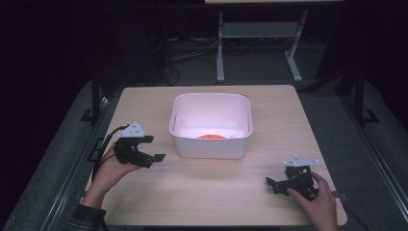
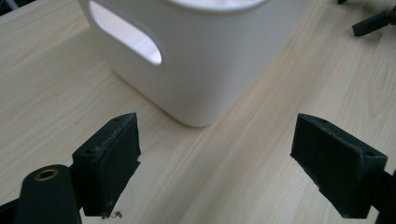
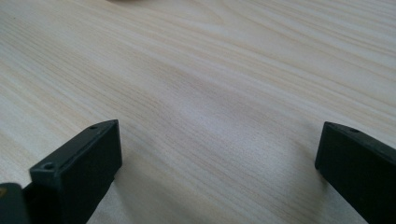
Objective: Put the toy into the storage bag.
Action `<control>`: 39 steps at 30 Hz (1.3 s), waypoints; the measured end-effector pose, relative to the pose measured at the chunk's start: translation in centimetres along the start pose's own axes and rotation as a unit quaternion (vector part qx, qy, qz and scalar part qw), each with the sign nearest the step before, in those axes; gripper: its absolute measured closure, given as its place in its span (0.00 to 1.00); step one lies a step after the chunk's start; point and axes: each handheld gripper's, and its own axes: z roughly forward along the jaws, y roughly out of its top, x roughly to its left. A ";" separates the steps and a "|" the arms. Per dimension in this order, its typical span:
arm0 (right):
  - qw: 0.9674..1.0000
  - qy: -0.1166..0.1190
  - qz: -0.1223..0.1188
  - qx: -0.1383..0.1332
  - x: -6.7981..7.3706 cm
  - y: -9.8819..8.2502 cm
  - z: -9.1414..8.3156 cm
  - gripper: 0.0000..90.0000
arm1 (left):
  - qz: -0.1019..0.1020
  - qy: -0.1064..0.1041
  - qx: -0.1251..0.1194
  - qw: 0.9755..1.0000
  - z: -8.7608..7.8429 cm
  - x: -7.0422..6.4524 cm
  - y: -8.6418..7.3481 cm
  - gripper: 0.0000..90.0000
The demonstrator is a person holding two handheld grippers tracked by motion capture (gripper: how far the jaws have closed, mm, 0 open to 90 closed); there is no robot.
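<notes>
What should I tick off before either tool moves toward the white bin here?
1. Left tool open and holding nothing: ok.
2. Right tool open and holding nothing: ok.
3. White bin upright on the table, apart from both tools: ok.
4. Table between left tool and the bin's near corner free of things: ok.
5. Orange thing in the bin identified: cannot tell, mostly hidden by the front wall.
6. Handle slot in the bin's side unobstructed: ok.
</notes>
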 end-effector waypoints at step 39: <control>1.000 0.000 0.000 0.000 0.0 0.0 0.0 0.00 | -0.058 0.080 0.034 0.995 1.3 -2.7 -10.7 0.15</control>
